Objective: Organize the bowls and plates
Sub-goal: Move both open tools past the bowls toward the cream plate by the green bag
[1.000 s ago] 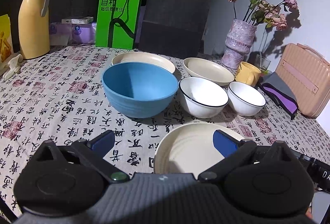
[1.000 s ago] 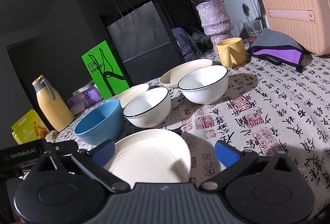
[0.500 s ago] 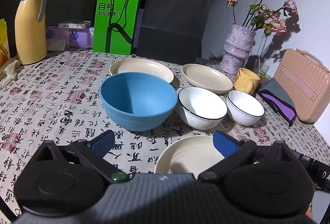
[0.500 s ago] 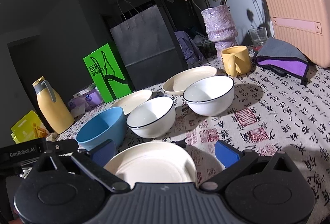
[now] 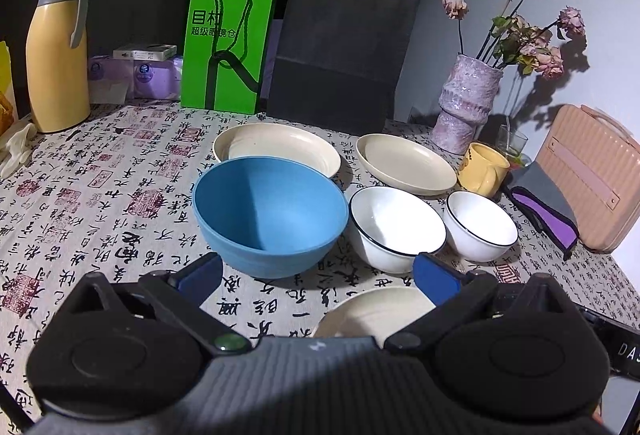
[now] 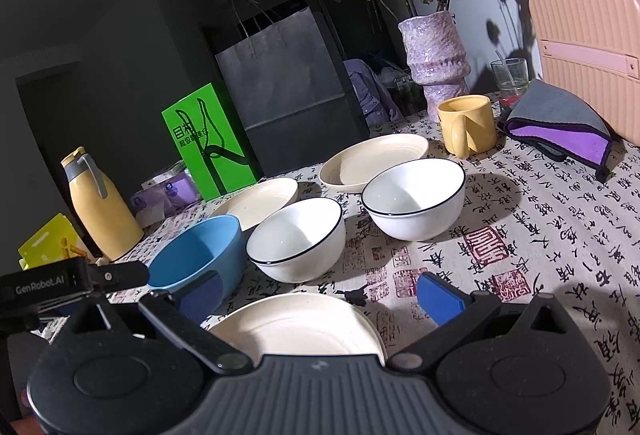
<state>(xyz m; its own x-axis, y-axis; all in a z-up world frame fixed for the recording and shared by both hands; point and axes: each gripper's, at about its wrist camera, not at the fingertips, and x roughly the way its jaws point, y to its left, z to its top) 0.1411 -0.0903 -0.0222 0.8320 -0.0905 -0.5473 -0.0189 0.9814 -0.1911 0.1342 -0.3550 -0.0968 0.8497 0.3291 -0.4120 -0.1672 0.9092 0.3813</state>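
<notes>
Left gripper (image 5: 318,277): I hold it low over the tablecloth (image 5: 92,203), fingers spread wide, gripping nothing, aimed at the blue bowl (image 5: 270,213).
Right gripper (image 6: 318,295): wide open too, empty, hovering above the nearest cream plate (image 6: 300,327), probably not touching.
White bowls (image 6: 298,239): side by side, behind that plate.

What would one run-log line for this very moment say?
left gripper: open, empty | right gripper: open, empty | nearest cream round plate: on table, ungrasped | blue plastic bowl: untouched | stage: approach
</notes>
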